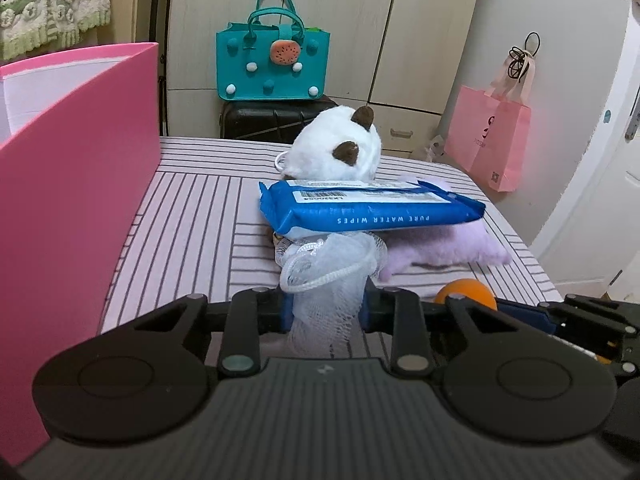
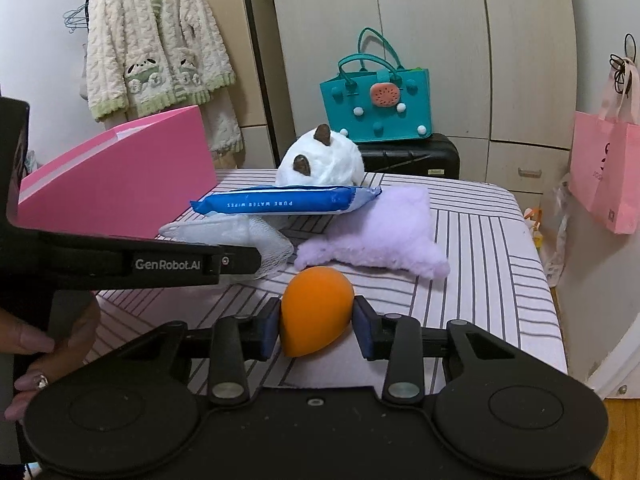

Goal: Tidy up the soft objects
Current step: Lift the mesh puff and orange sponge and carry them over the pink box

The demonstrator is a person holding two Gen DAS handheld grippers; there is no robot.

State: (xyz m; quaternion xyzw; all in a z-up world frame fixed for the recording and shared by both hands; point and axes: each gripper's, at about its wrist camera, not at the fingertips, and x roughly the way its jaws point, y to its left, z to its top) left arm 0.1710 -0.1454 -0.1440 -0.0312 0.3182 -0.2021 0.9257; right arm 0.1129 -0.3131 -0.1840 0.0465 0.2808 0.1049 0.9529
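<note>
Striped cloth covered the table (image 2: 492,240), whose far edge ran just in front of a black suitcase (image 2: 412,156) carrying a teal bag (image 2: 376,108), while its right edge dropped away toward a pink paper bag (image 2: 604,176) hung by the door. On the left a pink box (image 2: 120,184) walled off that side, leaving bare cloth open mainly on the right. A blue wipes pack (image 1: 368,208) lay across a white plush toy (image 1: 340,148) and a lilac plush piece (image 2: 380,236) in the middle. The left gripper (image 1: 326,308) had its pads clamped on a white mesh bath puff (image 1: 328,280) (its cord looped just ahead of the fingers), directly below the wipes pack. The right gripper (image 2: 316,326) pinched an orange sponge (image 2: 314,308) between its blue pads, near the table's front edge, just short of the lilac piece.
</note>
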